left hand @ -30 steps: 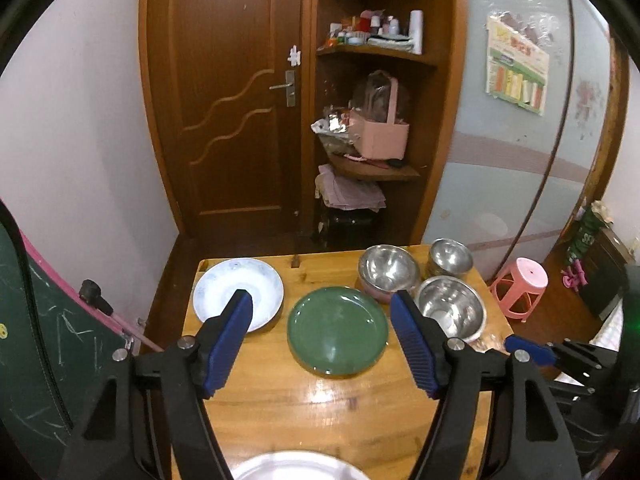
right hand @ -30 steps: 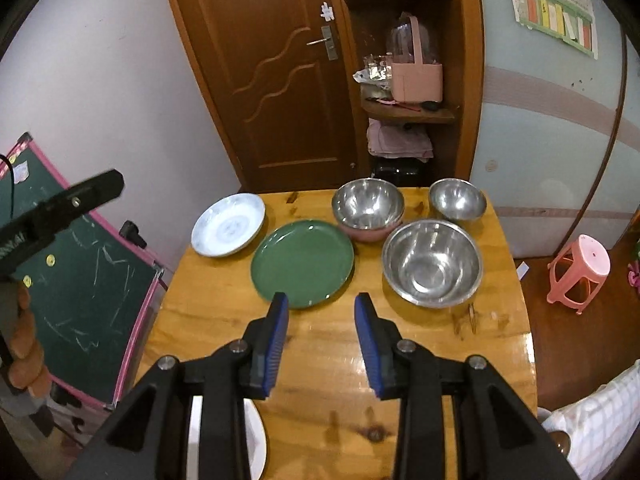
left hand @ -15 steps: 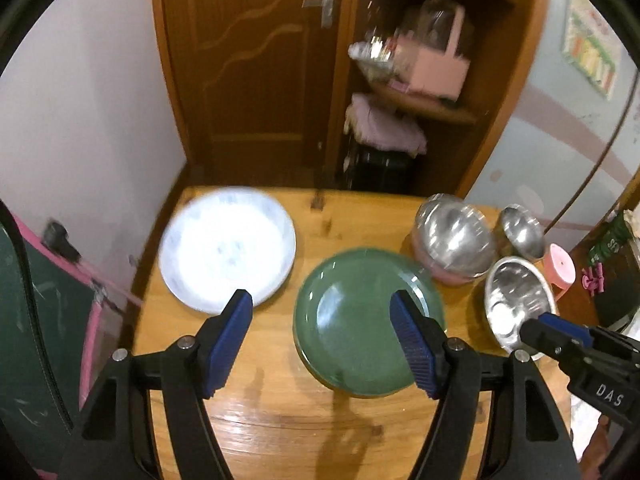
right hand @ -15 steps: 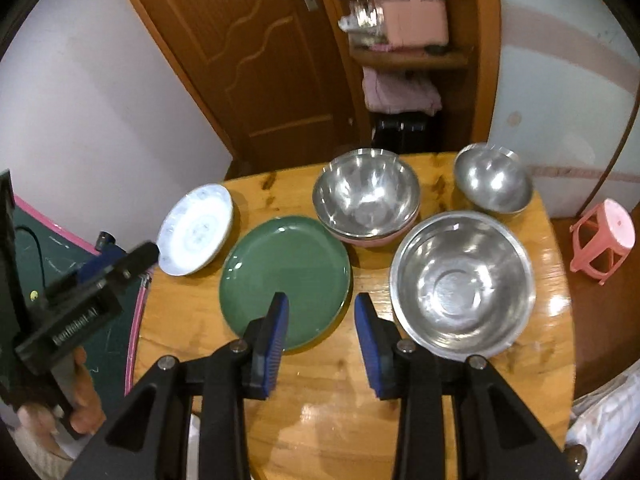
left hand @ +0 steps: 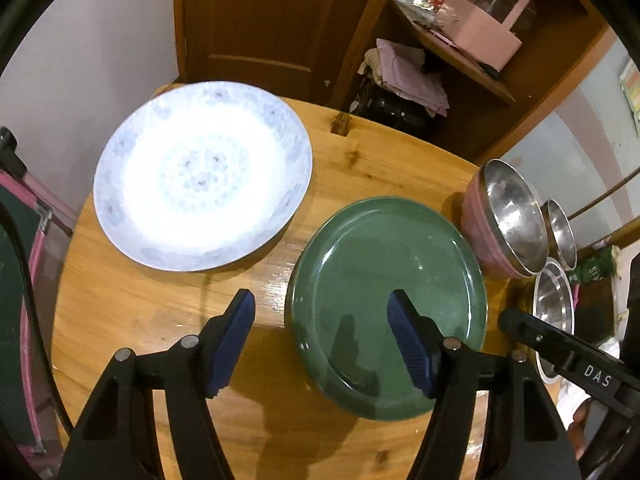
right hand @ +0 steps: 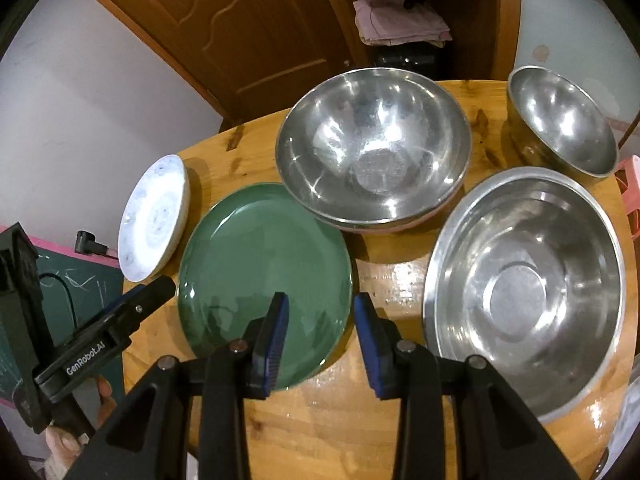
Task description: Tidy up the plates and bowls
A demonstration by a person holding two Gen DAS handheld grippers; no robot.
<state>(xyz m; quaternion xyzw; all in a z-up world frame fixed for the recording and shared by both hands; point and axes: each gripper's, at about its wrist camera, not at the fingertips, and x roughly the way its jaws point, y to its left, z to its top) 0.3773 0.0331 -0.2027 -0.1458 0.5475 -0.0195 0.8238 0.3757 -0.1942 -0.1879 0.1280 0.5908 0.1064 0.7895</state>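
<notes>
A green plate (left hand: 388, 304) (right hand: 264, 280) lies mid-table. A white patterned plate (left hand: 200, 176) (right hand: 154, 216) lies to its left. A steel bowl nested in a pink bowl (right hand: 372, 152) (left hand: 508, 220) sits behind the green plate. A large steel bowl (right hand: 524, 292) is at the right and a small steel bowl (right hand: 560, 120) at the far right. My left gripper (left hand: 320, 316) is open wide, low over the green plate's left rim. My right gripper (right hand: 320, 320) is open, above the green plate's near right rim. Both are empty.
The wooden table (left hand: 160, 312) ends at the left by a green chalkboard with pink frame (right hand: 60, 280). A wooden door (left hand: 260, 12) and a shelf with cloths and a pink basket (left hand: 480, 28) stand behind. A pink stool (right hand: 630, 192) is at the right.
Both grippers have moved forward and down toward the table, so the plates and bowls look much larger. Their jaw openings are unchanged. No dish has moved.
</notes>
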